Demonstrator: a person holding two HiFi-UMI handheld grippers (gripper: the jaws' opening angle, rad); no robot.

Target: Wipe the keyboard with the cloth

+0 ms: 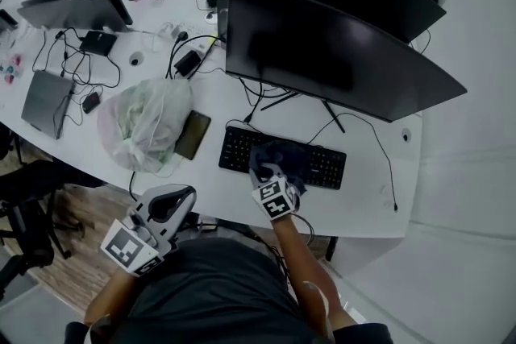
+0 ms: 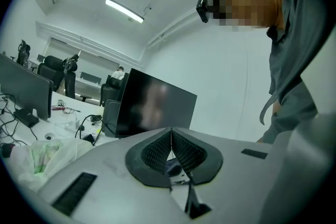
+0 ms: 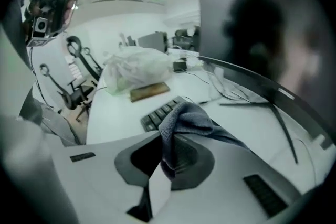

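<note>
A black keyboard point(image 1: 326, 165) lies on the white table point(image 1: 363, 205), in front of a large monitor. A dark grey cloth point(image 1: 284, 155) rests on the keyboard's middle. My right gripper point(image 1: 264, 173) is at the cloth's near edge and is shut on it. In the right gripper view the cloth point(image 3: 190, 120) bunches up out of the right gripper point(image 3: 169, 155) and drapes over the keyboard point(image 3: 156, 114). My left gripper point(image 1: 181, 199) is held off the table's near edge, close to the person's body. In its own view the left gripper point(image 2: 170, 134) is shut with nothing in it.
Two dark monitors point(image 1: 322, 52) stand behind the keyboard, with cables point(image 1: 363, 129) trailing from them. A full plastic bag point(image 1: 145, 121) and a dark phone point(image 1: 192, 134) lie left of the keyboard. A laptop point(image 1: 47, 101), chargers and wires fill the far left.
</note>
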